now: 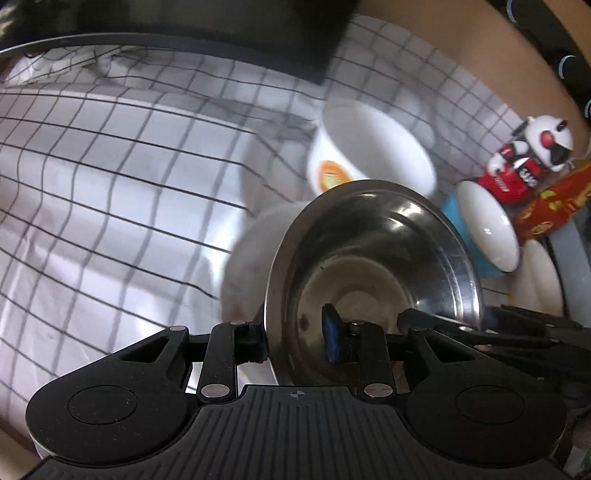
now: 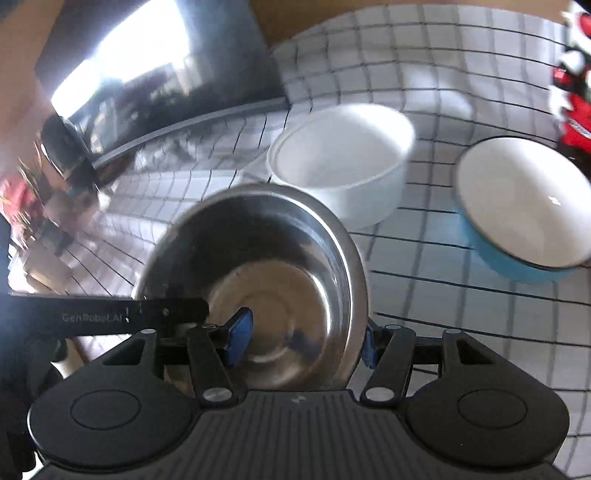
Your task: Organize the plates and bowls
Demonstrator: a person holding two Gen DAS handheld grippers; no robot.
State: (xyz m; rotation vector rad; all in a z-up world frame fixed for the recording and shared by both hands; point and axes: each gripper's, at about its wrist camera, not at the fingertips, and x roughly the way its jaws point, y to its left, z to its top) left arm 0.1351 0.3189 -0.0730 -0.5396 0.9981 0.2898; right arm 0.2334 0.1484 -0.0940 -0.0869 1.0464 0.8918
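Observation:
A steel bowl (image 1: 369,240) (image 2: 258,240) hangs tilted above the checked cloth, held from two sides. My left gripper (image 1: 295,336) is shut on its near rim, one finger outside and the blue pad inside. On the opposite rim my right gripper (image 2: 304,338) is shut, its jaws set wider, with one blue pad inside and the other outside the wall. Each view shows a black finger (image 1: 424,321) (image 2: 147,317) of the other gripper. A white bowl (image 1: 369,147) (image 2: 340,166) with an orange mark and a blue bowl (image 1: 487,229) (image 2: 517,203) stand on the cloth beyond.
A white checked cloth (image 1: 110,184) (image 2: 443,314) covers the table. A dark screen (image 1: 184,29) (image 2: 147,74) stands at the back. A red-and-white toy figure (image 1: 528,155) (image 2: 572,92), a red packet (image 1: 554,206) and a white dish (image 1: 535,280) sit at the right. Another blurred white dish (image 1: 251,258) lies behind the steel bowl.

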